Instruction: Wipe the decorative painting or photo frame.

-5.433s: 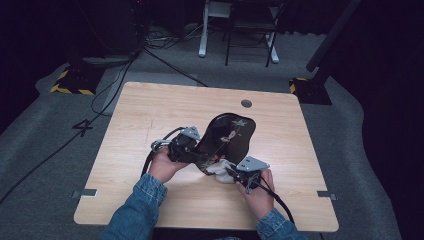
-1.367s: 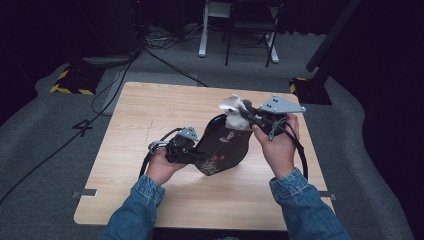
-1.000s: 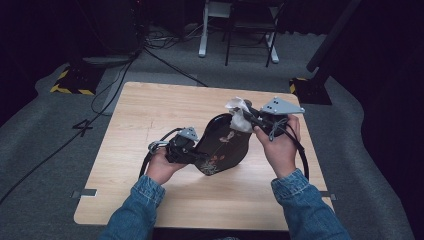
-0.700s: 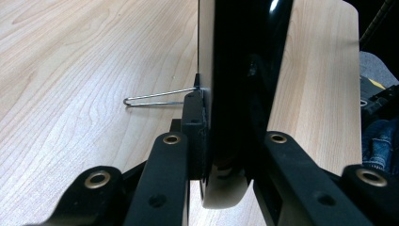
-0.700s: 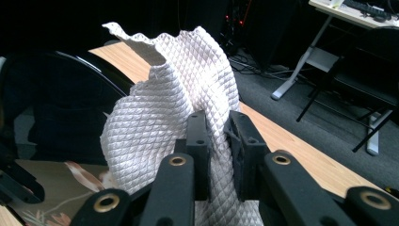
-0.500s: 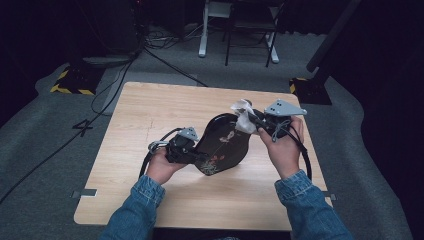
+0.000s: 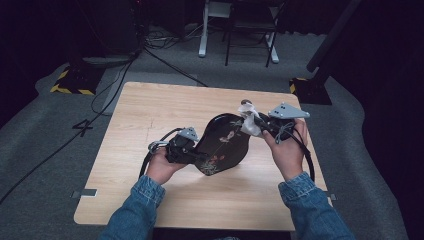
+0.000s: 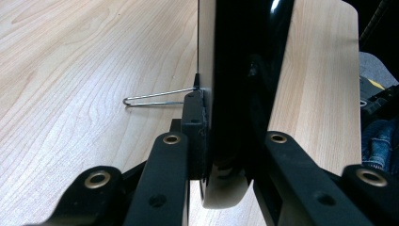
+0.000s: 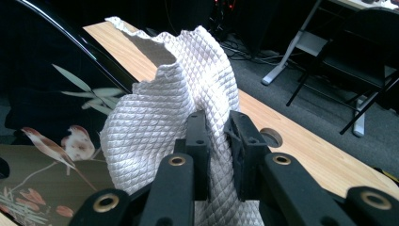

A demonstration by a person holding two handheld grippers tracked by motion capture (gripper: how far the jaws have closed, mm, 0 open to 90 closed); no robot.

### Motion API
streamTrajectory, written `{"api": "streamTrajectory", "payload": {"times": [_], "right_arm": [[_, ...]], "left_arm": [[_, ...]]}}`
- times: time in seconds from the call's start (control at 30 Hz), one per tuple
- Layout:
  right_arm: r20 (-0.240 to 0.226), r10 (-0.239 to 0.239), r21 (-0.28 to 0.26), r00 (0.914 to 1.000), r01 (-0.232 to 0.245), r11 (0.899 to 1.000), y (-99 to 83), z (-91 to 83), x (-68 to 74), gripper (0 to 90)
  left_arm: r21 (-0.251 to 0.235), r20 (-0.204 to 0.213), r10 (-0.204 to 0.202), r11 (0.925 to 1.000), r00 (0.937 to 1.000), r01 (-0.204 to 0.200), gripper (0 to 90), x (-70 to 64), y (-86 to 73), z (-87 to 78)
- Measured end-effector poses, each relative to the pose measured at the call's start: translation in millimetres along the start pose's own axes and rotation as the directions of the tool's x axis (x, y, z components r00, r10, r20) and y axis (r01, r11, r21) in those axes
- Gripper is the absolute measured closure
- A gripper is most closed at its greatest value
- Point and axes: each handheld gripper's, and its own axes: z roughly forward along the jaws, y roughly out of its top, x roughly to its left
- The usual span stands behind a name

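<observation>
A black lacquered tray (image 7: 224, 144) painted with birds and leaves is held tilted above the wooden table (image 7: 150, 115). My left gripper (image 7: 197, 155) is shut on the tray's lower left edge (image 8: 230, 155); a thin wire stand (image 8: 155, 99) sticks out behind it. My right gripper (image 7: 257, 123) is shut on a white quilted cloth (image 7: 248, 121) at the tray's upper right rim. In the right gripper view the cloth (image 9: 164, 117) bunches between the jaws, with the tray's painted face (image 9: 42, 141) to the left.
A round grommet hole (image 9: 269, 137) sits in the table just beyond the cloth. Past the table's far edge are a chair and desk legs (image 7: 240, 35), floor cables (image 7: 150, 50), and a stand base (image 7: 310, 90) at the right.
My right gripper carried the cloth from the tray's near lower edge up to its far right rim, then drifted slightly right. The left gripper and tray stayed put.
</observation>
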Motion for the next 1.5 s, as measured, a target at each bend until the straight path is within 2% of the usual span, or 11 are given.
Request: {"api": "streamTrajectory", "payload": {"times": [0.8, 1.23, 1.5], "right_arm": [[0.012, 0.02, 0.053, 0.9997, -0.02, 0.998, -26.8, 5.5, -5.4, 79.5], [-0.001, 0.021, 0.103, 0.9998, -0.02, 0.995, -45.2, 10.7, -2.0, 79.4], [-0.004, 0.008, 0.118, 1.0, -0.008, 0.993, -50.2, 12.9, 2.8, 79.4]], "left_arm": [[0.001, 0.002, 0.001, 1.0, 1.0, -0.001, 79.5, 0.3, -0.1, 0.1], [0.002, 0.001, -0.001, 1.0, 1.0, 0.001, 79.4, 0.3, 0.0, 0.4], [0.005, 0.002, -0.002, 1.0, 1.0, 0.002, 79.3, 0.3, 0.0, 0.8]]}}
